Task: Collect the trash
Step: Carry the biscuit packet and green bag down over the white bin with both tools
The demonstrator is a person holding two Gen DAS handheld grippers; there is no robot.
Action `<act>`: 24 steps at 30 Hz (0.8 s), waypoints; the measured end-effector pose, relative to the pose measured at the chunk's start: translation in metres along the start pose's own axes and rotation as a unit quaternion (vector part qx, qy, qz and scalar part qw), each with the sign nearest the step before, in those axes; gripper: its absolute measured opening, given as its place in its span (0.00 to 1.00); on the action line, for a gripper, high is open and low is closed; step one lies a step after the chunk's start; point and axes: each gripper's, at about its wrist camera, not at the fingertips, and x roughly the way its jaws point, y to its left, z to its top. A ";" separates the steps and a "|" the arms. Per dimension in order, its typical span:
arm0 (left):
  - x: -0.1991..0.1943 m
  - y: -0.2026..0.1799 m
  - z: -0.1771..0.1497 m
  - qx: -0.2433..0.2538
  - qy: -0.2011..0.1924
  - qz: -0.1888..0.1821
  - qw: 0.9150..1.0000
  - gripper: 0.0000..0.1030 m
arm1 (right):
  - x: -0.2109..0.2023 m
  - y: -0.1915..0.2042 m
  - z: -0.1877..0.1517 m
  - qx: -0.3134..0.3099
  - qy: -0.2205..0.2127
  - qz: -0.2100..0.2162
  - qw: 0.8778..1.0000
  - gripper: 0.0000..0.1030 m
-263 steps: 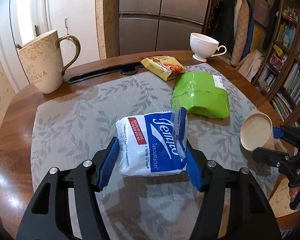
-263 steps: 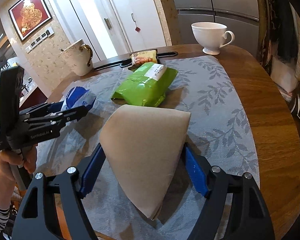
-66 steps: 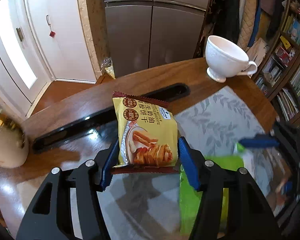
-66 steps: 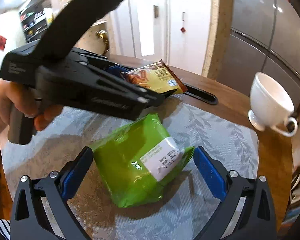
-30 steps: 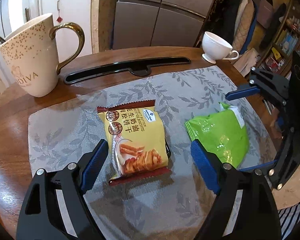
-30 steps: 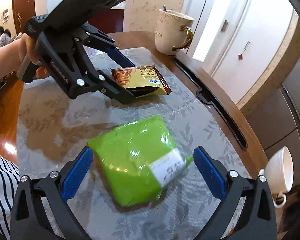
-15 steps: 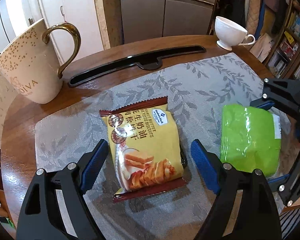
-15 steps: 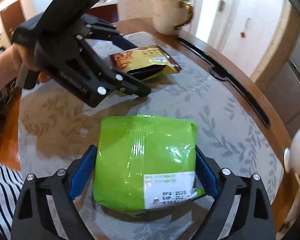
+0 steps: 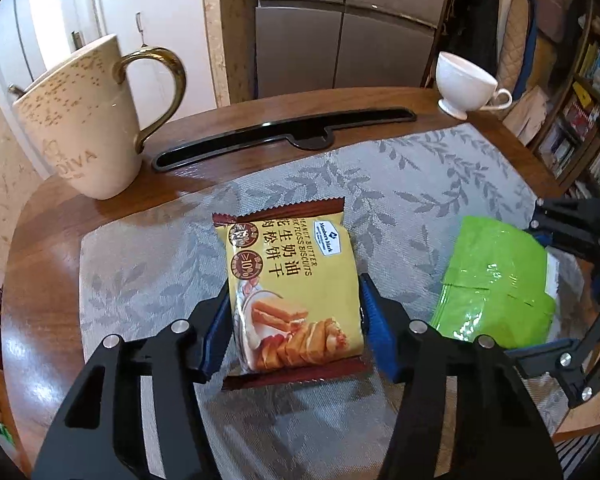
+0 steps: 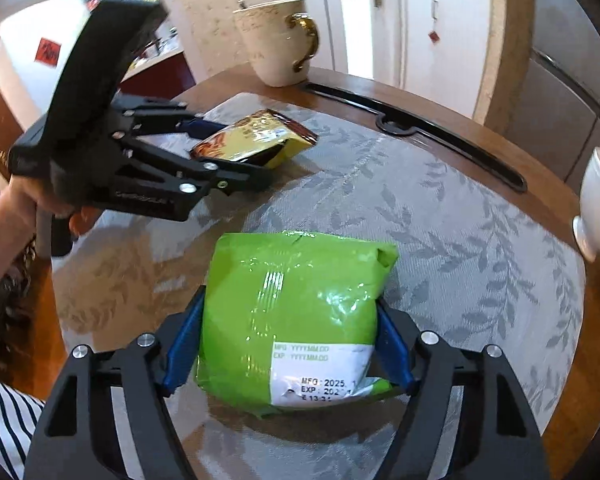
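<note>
Biscuit packet (image 9: pixel 292 292) clamped between left jaws.

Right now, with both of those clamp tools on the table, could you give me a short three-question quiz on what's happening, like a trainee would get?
1. True or false: the left gripper is shut on the yellow biscuit packet.
2. What sits between the blue pads of the right gripper? A) white teacup B) green packet C) gold-handled mug
3. Fill in: the black tray lies between the gold-handled mug and the ____.

Key: 1 true. 2 B, the green packet; the jaws have just been closing on it. 3 white teacup.
</note>
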 end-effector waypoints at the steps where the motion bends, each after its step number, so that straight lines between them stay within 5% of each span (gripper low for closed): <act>1: -0.003 0.000 -0.002 -0.001 -0.003 -0.001 1.000 0.57 | 0.002 -0.001 0.001 0.004 -0.002 -0.003 1.000 0.71; 24: -0.090 -0.024 -0.090 -0.018 -0.065 -0.006 0.998 0.57 | -0.052 0.030 -0.068 0.134 -0.089 -0.039 0.986 0.70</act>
